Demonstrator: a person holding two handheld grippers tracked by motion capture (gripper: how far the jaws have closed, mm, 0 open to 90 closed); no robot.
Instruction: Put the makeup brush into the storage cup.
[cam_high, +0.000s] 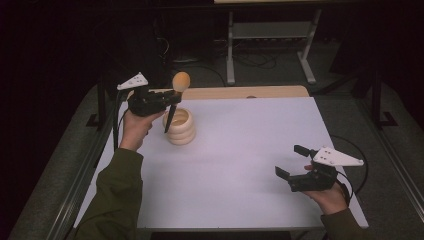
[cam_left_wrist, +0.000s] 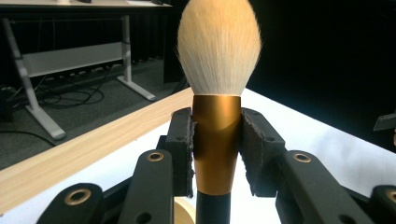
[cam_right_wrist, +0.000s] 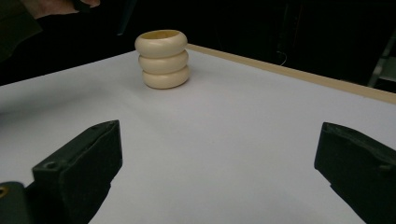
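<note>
A makeup brush (cam_high: 176, 95) with a pale bristle head, gold ferrule (cam_left_wrist: 217, 140) and black handle is held upright above the table. My left gripper (cam_high: 170, 99) is shut on its ferrule, bristles up. The handle's tip hangs just left of a cream ribbed holder (cam_high: 180, 126) of three stacked rings, open at the top (cam_right_wrist: 162, 58). My right gripper (cam_high: 292, 160) rests low over the table's front right, jaws wide open with nothing between them, far from the holder.
The white table top (cam_high: 240, 150) has a wooden strip (cam_high: 240, 92) along its far edge. Behind it stand a grey desk frame (cam_high: 270, 40) and floor cables. A cable (cam_high: 357, 155) loops off the right gripper.
</note>
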